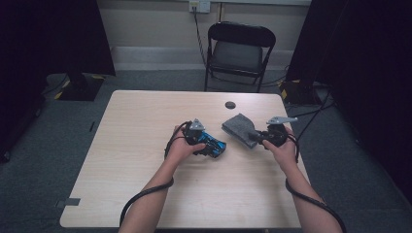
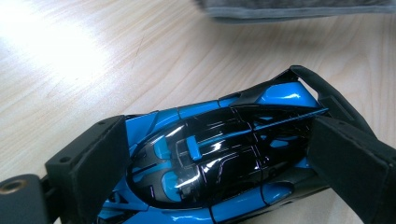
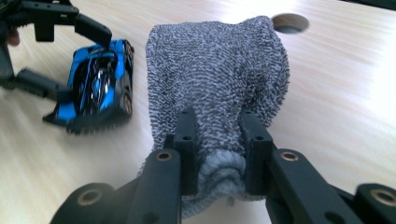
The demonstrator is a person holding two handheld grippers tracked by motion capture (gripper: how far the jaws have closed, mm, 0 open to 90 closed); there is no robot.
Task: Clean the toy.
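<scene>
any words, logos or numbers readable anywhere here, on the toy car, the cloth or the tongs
None: no readable text in any view.
Blue and black toy car: glossy panels, no lettering or number visible.
Grey cloth: plain knit, no tag visible.
Left tongs and right tongs: black, unmarked.
Wall socket behind the chair: too small to read any marking.

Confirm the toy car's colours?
Blue and glossy black car; clearest in the left gripper view.

**Both grippers clamped, forearms extended over the table**

The left gripper [image 1: 214, 145] is held low with jaws closed around the blue toy car [image 2: 219, 154]. The right gripper [image 1: 253, 137] is pinched shut on the grey cloth [image 3: 217, 84], wrist slightly raised.
</scene>
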